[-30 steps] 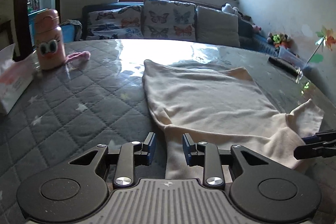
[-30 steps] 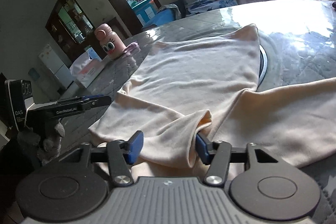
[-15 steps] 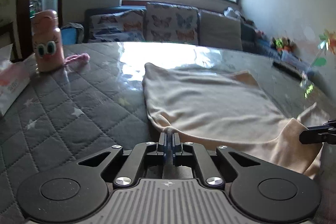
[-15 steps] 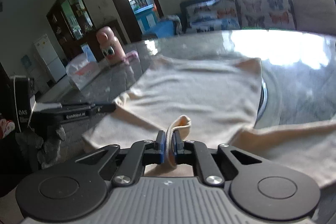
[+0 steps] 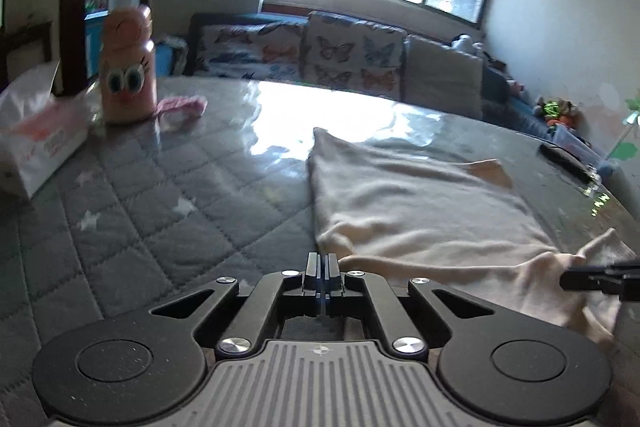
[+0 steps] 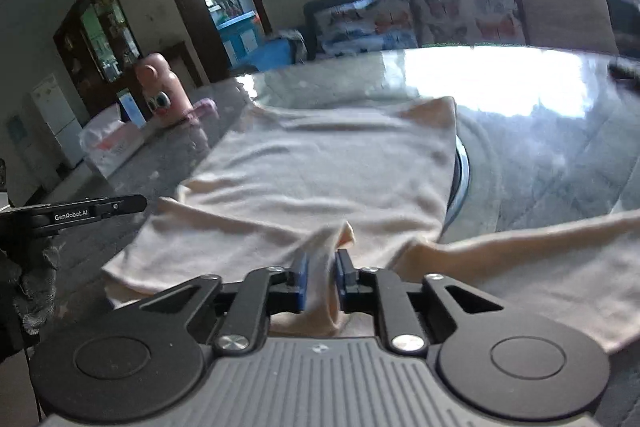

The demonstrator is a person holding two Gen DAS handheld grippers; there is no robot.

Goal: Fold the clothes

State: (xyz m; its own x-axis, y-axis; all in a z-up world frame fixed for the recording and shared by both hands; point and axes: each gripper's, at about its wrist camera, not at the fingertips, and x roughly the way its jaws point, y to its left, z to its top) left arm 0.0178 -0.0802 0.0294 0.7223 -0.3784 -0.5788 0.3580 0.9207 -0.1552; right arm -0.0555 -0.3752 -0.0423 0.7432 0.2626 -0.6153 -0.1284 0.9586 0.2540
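Observation:
A cream garment (image 5: 416, 207) lies spread on the grey quilted table (image 5: 160, 227); it also shows in the right wrist view (image 6: 320, 179). My left gripper (image 5: 321, 263) is shut at the garment's near left edge; no cloth shows between its jaws, so I cannot tell if it holds any. My right gripper (image 6: 320, 267) is closed on a bunched fold of the garment, its blue pads (image 6: 300, 275) slightly apart around the cloth. The right gripper's fingers (image 5: 600, 273) show at the right edge of the left wrist view, the left gripper's fingers (image 6: 100, 209) at the left of the right wrist view.
A pink cartoon bottle (image 5: 126, 67) and a pink cloth scrap (image 5: 182, 107) stand at the table's far left, beside a tissue pack (image 5: 36, 143). A dark remote (image 5: 564, 157) lies at the far right. A sofa with butterfly cushions (image 5: 344, 55) is behind the table.
Both grippers went from open to shut: the right closed on a garment fold, the left at the garment's edge. Both views rose and tilted, and the right jaws now stand slightly wider around the cloth.

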